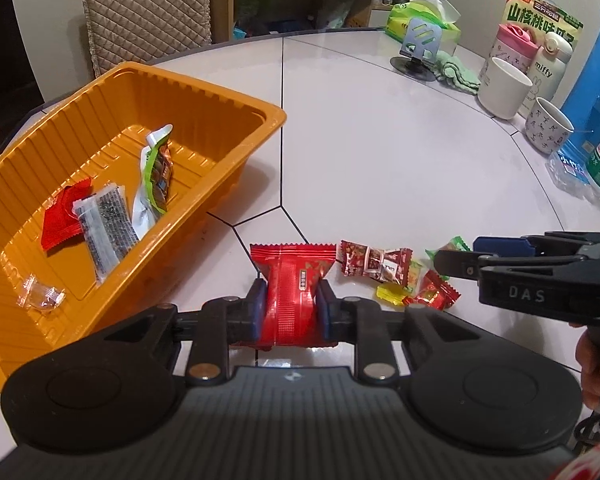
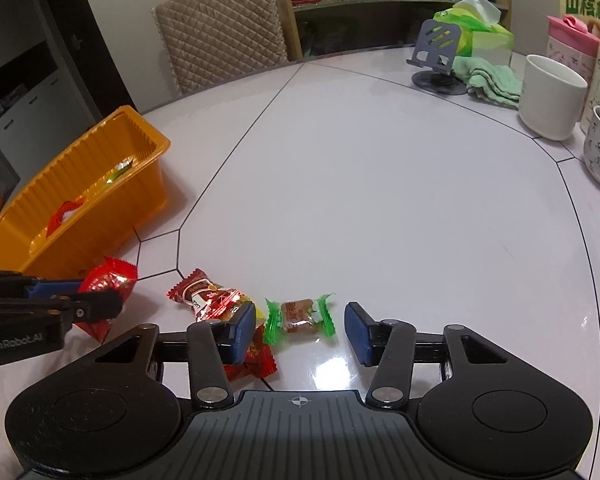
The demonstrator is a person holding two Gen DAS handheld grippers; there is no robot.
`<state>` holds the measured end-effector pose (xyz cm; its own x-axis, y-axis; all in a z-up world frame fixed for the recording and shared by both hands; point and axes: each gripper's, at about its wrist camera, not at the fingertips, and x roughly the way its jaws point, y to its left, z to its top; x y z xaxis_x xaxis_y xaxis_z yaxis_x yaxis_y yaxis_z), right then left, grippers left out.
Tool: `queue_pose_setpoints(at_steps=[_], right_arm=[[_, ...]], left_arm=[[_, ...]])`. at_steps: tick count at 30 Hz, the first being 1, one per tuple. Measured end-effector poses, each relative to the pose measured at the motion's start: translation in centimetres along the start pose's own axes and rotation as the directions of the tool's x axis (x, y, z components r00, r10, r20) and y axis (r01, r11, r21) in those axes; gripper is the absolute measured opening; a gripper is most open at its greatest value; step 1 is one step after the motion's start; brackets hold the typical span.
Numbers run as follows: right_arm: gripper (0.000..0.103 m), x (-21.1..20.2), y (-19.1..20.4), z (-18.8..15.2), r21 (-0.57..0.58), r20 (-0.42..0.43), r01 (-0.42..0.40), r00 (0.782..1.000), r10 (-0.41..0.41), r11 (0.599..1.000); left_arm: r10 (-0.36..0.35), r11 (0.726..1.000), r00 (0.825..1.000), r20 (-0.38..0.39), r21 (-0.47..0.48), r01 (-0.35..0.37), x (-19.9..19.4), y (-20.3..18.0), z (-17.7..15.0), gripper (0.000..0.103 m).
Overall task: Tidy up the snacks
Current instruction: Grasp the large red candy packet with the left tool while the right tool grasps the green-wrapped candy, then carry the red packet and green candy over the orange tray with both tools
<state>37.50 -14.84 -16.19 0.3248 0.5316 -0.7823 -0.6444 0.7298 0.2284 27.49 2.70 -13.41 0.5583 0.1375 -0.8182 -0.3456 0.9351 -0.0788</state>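
- Landmark: orange tray, ribbed plastic, on the white table at its left side.
- Left gripper just off the tray's near right corner; blue pads pressed in on a red packet, wrapper crumpled between them. Packet's far end flared out past the pads.
- Right gripper farther right of the tray, pointed down at the table. Jaws part-way apart, blue pads on either side of a green-ended candy lying flat on the table; a gap showed on both sides, no contact seen.
- Same candy in the left wrist view partly hidden behind the right gripper's finger, so not clearly readable there.
- Red-and-white wrapped snack lay on the table between the red packet and the right gripper, well clear of the tray.
- Small red candy and a yellow one sat close together just beside that snack, near the right gripper's left pad.
- Inside the tray: red sachet, clear pack with dark contents overlapping it, green-and-white pouch leaning toward the right wall, small clear wrapper alone at the near end.
- Far side of the table from the tray: white mug, patterned cup, folded green cloth, grey phone stand.
- A hand showed at the right gripper's handle.
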Motion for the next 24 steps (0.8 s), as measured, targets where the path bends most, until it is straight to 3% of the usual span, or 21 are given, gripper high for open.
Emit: queue_pose_setpoints(at_steps=[8,11,14,24], right_arm=[[0.038,0.9,0.5,0.0,-0.038,-0.023,0.015,1.0,-0.016,0.999],[0.025,1.1,0.7,-0.2,-0.066,-0.024,0.037,0.999,-0.039,0.997],[0.02,0.9,0.4,-0.2,-0.047,-0.023,0.023,0.999,-0.024,0.999],[0.015,-1.4,0.5,0.2,-0.025,0.024,0.003,1.0,-0.003,1.0]], left_arm=[[0.001,1.0,1.0,0.0,0.0,-0.001,-0.1,0.0,0.0,0.023],[0.001,1.0,1.0,0.0,0.003,-0.001,-0.3,0.0,0.0,0.023],[0.001,1.0,1.0,0.002,0.002,-0.001,-0.4,-0.1,-0.1,0.023],[-0.003,1.0,1.0,0.027,0.004,0.003,-2.0,-0.3,-0.1,0.023]])
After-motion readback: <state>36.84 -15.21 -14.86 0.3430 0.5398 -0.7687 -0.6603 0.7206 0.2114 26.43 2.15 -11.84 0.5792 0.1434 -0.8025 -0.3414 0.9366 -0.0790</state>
